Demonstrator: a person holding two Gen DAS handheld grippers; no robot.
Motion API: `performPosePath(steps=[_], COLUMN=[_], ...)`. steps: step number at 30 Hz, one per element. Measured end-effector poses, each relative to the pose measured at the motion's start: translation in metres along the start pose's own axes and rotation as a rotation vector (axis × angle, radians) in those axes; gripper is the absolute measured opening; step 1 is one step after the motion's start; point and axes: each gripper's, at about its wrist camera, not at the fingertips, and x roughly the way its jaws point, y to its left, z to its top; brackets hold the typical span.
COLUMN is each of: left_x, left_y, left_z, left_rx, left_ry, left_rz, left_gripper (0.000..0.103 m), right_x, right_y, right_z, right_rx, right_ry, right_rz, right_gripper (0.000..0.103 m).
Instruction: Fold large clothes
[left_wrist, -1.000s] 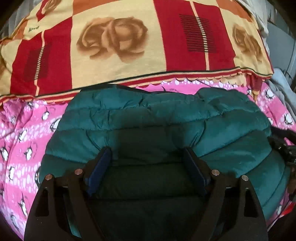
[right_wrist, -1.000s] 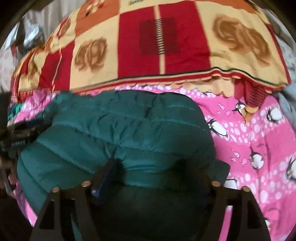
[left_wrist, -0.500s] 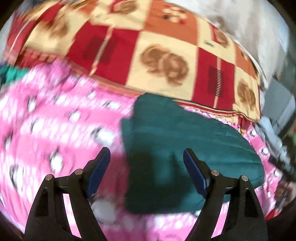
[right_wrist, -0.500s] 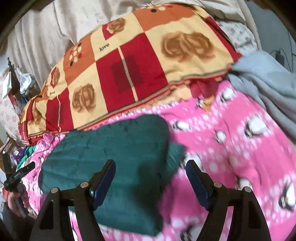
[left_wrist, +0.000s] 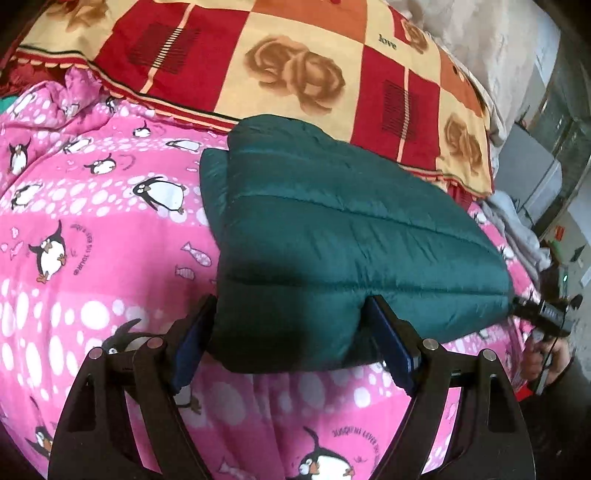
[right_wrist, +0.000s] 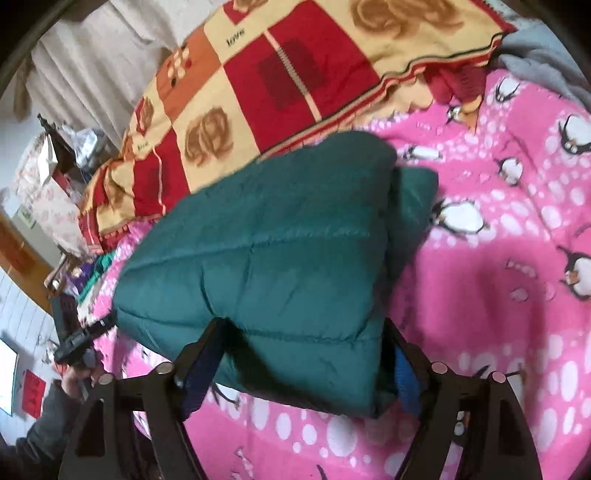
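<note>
A dark green quilted puffer jacket (left_wrist: 332, 229) lies folded into a thick bundle on the pink penguin bedspread (left_wrist: 92, 258). My left gripper (left_wrist: 291, 343) is open, its jaws wide on either side of the bundle's near left corner. In the right wrist view the same jacket (right_wrist: 277, 258) fills the middle, and my right gripper (right_wrist: 299, 365) is open with its jaws around the near right corner. Whether the pads touch the fabric I cannot tell. The other gripper shows at the edge of each view, at the right of the left view (left_wrist: 543, 317) and the left of the right view (right_wrist: 77, 343).
A red, cream and orange rose-patterned blanket (left_wrist: 295, 62) lies bunched behind the jacket. A grey garment (right_wrist: 546, 55) lies at the bed's right side. Cluttered furniture (right_wrist: 55, 155) stands to the left of the bed.
Both grippers pulled back from on top of the jacket and swung outward, then came in again. Now each stands at a near corner of the folded bundle.
</note>
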Motion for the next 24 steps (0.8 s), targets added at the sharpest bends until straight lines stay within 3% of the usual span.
performPosePath(steps=[2,4,6,9,16,17,19,20,24], left_x=[-0.002,-0.008,-0.017,-0.028,-0.046,-0.043,-0.036,-0.033,-0.037], left_y=[-0.001,-0.003,-0.004,-0.006,-0.022,-0.022,-0.020,-0.019,-0.017], left_z=[0.002,0.000,-0.001,-0.008,-0.034,-0.037,-0.038,-0.037,-0.038], left_rx=[0.015,0.040,0.054,0.046,0.055,0.050,0.030,0.020,-0.031], left_ry=[-0.010,-0.017,-0.025,-0.024,-0.009,0.000,0.021,0.025,0.029], left_rz=[0.002,-0.007,-0.020,-0.052,-0.062,-0.041,-0.013,-0.009,0.001], left_gripper=[0.074,0.052,0.045,0.045,0.046,0.047,0.064,0.067,0.069], right_x=[0.000,-0.007,-0.014,-0.025,-0.050,-0.050,-0.043,-0.041,-0.050], right_y=[-0.001,0.004,0.013,0.015,0.017,0.014,0.004,0.000,0.001], right_z=[0.001,0.002,0.005,0.010,0.006,0.004,0.000,-0.002,-0.005], right_rx=[0.007,-0.026,-0.082,-0.095,-0.110,-0.102,-0.059,-0.037,0.005], right_ry=[-0.016,-0.043,-0.071,-0.098,-0.104,-0.086,-0.045,-0.035,-0.060], right_rz=[0.021,0.021,0.018,0.037,0.049,0.041,0.013,0.009,-0.012], right_gripper=[0.077,0.060,0.047,0.038,0.037,0.037,0.047,0.049,0.051])
